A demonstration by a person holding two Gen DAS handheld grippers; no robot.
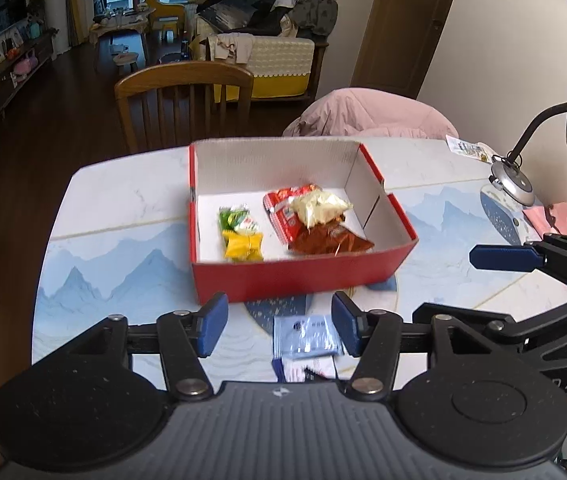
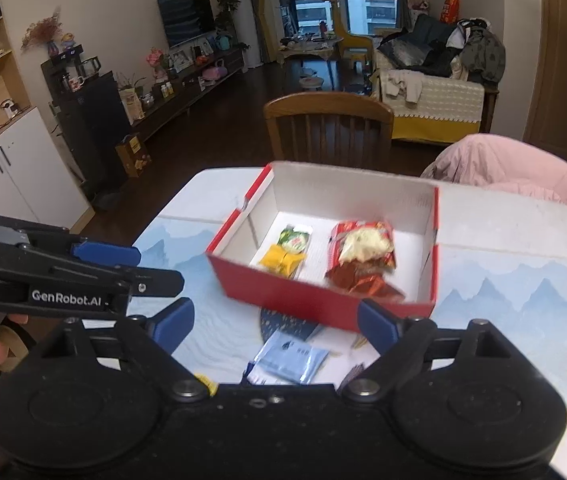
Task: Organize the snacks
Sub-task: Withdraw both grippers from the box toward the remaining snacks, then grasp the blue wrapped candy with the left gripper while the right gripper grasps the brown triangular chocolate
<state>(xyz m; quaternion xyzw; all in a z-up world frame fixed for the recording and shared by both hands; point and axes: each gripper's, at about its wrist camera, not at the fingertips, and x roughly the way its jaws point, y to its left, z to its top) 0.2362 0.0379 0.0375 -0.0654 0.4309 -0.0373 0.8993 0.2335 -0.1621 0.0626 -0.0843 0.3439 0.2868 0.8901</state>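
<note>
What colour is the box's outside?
Red outside, white inside; the box shows best in the left wrist view.

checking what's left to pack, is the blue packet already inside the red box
No, the blue packet lies on the table in front of the red box, between the open left tool's fingers.

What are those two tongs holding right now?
Nothing. Both the left tongs and right tongs are open and empty, above a blue packet lying on the table.
</note>
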